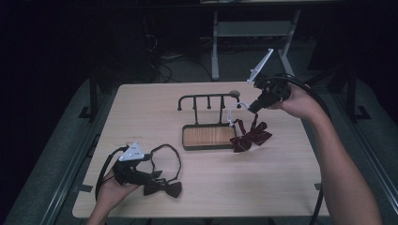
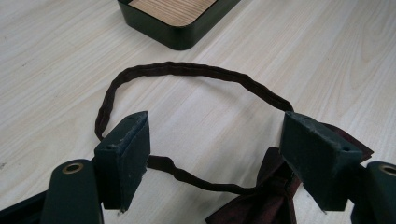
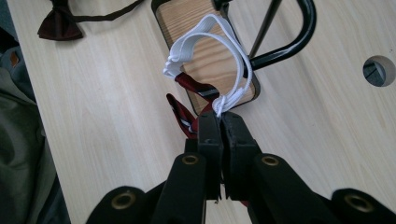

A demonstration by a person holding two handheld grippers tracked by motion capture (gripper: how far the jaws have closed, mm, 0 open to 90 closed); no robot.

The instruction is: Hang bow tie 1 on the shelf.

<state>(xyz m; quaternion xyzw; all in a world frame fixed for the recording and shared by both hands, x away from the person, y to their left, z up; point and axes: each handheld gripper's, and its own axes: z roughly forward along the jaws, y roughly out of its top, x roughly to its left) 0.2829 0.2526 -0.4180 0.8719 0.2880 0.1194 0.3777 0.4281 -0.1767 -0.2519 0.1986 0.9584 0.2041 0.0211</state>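
Near the tabletop's (image 1: pixel 281 187) front left corner, the left gripper (image 1: pixel 152 174) rests low, jaws apart and straddling the strap of a dark brown bow tie (image 2: pixel 261 196) lying flat there. Toward the middle, a black hook rack (image 1: pixel 209 101) stands on its wood-inlaid tray (image 1: pixel 206 137). Beside the tray's right end, the right gripper (image 3: pixel 218 122), raised and tilted down, is clamped on the white elastic band (image 3: pixel 210 42) of a maroon striped bow tie (image 1: pixel 248 136). Bare wood spreads along the front and right edges; dark floor surrounds.
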